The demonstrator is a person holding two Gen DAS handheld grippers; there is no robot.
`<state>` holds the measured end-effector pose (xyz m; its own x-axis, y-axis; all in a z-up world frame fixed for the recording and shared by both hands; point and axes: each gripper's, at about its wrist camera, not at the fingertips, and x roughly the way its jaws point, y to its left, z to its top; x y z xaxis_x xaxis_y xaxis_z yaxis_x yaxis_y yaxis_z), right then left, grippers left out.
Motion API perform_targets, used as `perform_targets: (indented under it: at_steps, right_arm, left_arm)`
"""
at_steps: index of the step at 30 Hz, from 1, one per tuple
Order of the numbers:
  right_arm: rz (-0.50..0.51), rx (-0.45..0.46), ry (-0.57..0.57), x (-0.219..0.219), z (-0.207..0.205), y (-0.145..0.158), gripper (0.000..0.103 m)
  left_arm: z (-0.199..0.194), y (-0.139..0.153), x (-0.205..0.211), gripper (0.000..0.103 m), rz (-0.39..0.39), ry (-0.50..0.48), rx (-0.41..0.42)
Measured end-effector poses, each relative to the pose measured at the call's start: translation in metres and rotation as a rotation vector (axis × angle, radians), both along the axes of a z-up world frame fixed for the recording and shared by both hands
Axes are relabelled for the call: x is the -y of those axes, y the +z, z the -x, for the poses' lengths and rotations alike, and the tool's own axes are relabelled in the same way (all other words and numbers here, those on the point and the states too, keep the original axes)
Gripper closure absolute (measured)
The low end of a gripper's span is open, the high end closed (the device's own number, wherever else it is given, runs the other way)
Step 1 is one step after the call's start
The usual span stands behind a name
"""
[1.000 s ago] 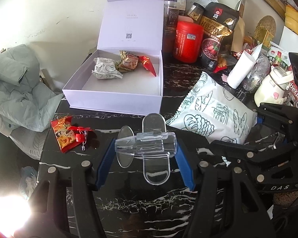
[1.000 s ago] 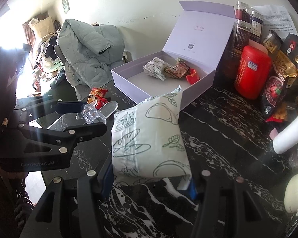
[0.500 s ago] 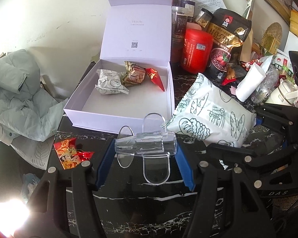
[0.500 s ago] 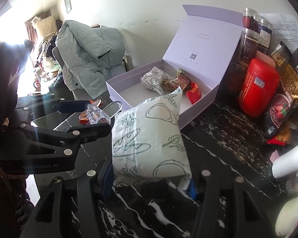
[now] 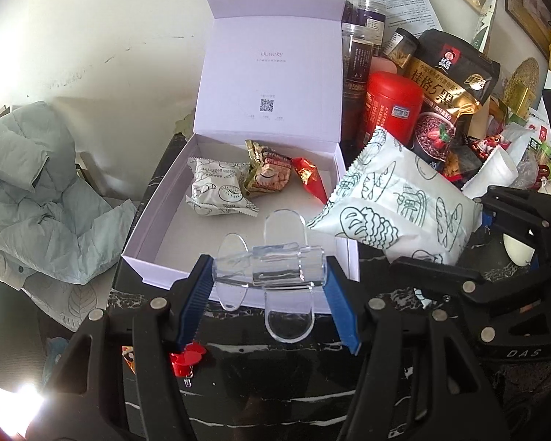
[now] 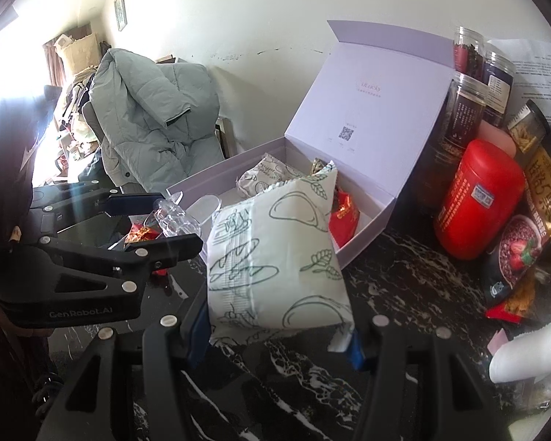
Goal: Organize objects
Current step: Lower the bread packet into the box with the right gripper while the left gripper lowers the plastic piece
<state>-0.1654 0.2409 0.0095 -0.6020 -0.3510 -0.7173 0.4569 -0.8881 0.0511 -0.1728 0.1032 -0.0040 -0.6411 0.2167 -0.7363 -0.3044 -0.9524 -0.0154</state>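
Holding a clear plastic clip (image 5: 270, 273) crosswise in the left gripper (image 5: 270, 286), blue pads (image 5: 196, 294) pressing on both its ends, jaws partway closed. Clip is hanging over the near wall of the open lilac box (image 5: 143, 235). Right gripper (image 6: 279, 334) is clamping a white bread-print snack bag (image 6: 275, 257) at its lower end, jaws partway closed; bag is standing up in front of the box's near corner, off the black marble table (image 6: 404, 286). Inside the box: a white kiwi-print packet (image 5: 216, 191), a gold-brown packet (image 5: 268, 176) and a red wrapper (image 5: 308, 178), all sitting toward the back. Lid is standing upright. Red canister (image 5: 391, 110), dark jars (image 5: 360, 55) and an oat bag (image 5: 452, 84) are crowding the right side. Grey-green jacket (image 5: 36, 183) is lying to the left.
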Motion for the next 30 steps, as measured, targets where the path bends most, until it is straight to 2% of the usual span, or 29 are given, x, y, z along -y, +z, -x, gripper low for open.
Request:
perform_targets:
  at_steps: [19,22,30]
  right_arm:
    - [0.006,-0.016,-0.012,-0.004,0.080,-0.003,0.044]
    - [0.014,-0.015,-0.016,-0.004,0.093,-0.003,0.044]
    - [0.033,-0.030,-0.048,-0.001,0.126,0.003,0.044]
  left_arm:
    - [0.078,0.000,-0.003,0.045,0.017,0.005,-0.022]
    - [0.091,0.003,-0.004,0.045,0.038,0.007,-0.041]
    - [0.128,0.009,0.006,0.045,0.031,0.046,-0.057]
